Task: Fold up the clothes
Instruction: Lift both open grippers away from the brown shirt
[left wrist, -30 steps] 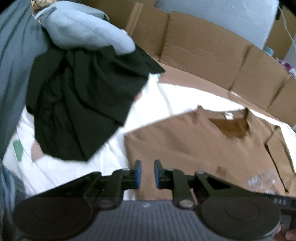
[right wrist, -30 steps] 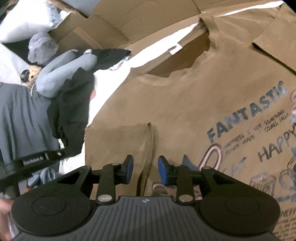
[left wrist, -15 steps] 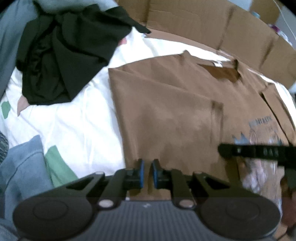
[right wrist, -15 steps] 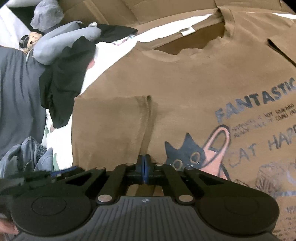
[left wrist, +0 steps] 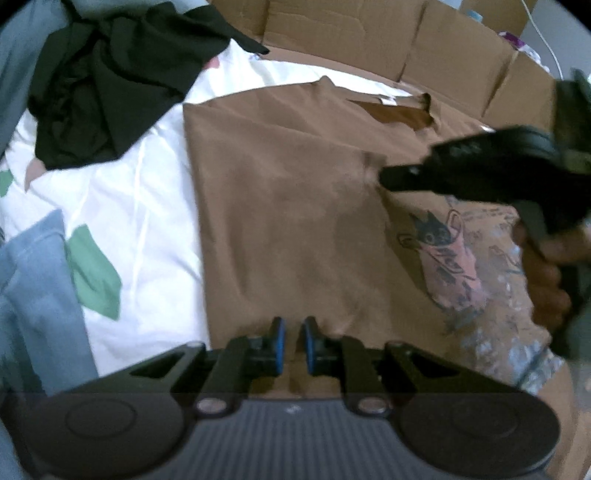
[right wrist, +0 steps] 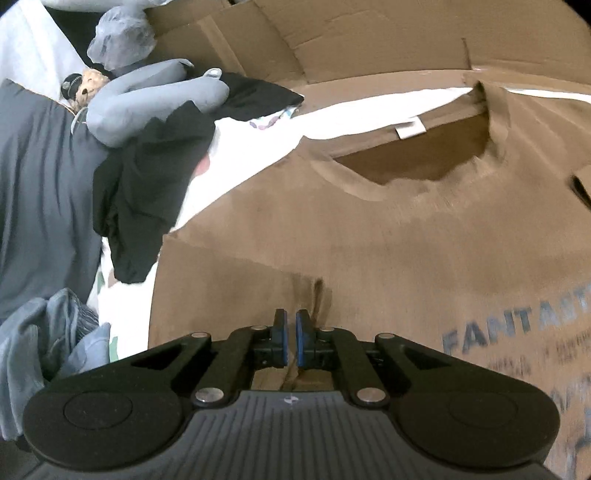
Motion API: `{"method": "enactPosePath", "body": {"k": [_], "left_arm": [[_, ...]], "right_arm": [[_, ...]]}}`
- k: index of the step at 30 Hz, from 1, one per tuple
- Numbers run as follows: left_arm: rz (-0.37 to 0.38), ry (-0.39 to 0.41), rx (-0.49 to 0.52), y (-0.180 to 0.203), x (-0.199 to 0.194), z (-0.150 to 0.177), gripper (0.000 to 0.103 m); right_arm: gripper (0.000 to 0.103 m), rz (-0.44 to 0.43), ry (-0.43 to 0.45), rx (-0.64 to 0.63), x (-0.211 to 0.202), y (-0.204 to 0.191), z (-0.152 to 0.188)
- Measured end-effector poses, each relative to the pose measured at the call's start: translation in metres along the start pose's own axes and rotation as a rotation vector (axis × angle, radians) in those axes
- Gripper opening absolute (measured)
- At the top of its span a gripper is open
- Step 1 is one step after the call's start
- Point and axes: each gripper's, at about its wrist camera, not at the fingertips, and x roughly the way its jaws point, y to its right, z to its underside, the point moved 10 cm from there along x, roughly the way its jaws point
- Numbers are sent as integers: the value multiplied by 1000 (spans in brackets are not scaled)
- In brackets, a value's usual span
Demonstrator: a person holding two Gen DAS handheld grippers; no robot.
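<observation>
A brown T-shirt [left wrist: 295,221] with a cat print lies face up on a white sheet [left wrist: 140,206], its left side folded inward. My left gripper [left wrist: 293,328] hangs low over the shirt's lower left part. Its pads stand a narrow gap apart, and brown cloth shows through the gap. My right gripper [right wrist: 291,321] is shut on the brown T-shirt [right wrist: 388,240] at the inner edge of the folded flap, where the cloth puckers up toward the pads. In the left wrist view the right gripper [left wrist: 386,176] reaches in from the right, held by a hand [left wrist: 546,280].
A crumpled black garment [left wrist: 110,81] lies at the sheet's far left, with a grey-blue cushion [right wrist: 147,96] behind it. Light blue clothing [left wrist: 33,288] sits at the near left. A cardboard wall [left wrist: 351,33] runs along the back, just beyond the shirt's collar [right wrist: 406,162].
The right gripper's jaws closed on the flap edge, and the shirt's collar has moved right in its view. The left gripper moved down along the shirt's left side, and the right gripper now shows in its view.
</observation>
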Motion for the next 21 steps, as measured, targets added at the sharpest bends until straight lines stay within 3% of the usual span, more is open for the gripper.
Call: {"method": "enactPosePath", "body": {"k": [3,8,15,21], "left_arm": [[11,0,-38,-1,2,2,11],[58,24,-61,-2,-7,-10,12],[-57,118,-87,-35,-8,-59,11],[-86,85,-121,-42,7,-50,12]], "right_arm": [[4,-28,-2,-4,6,1,-8],[6,17,-23,-19,20,17,-8],[6,74,-18,-55,18,25,-12],[4,52,-10,-74,-1,19,-9]]}}
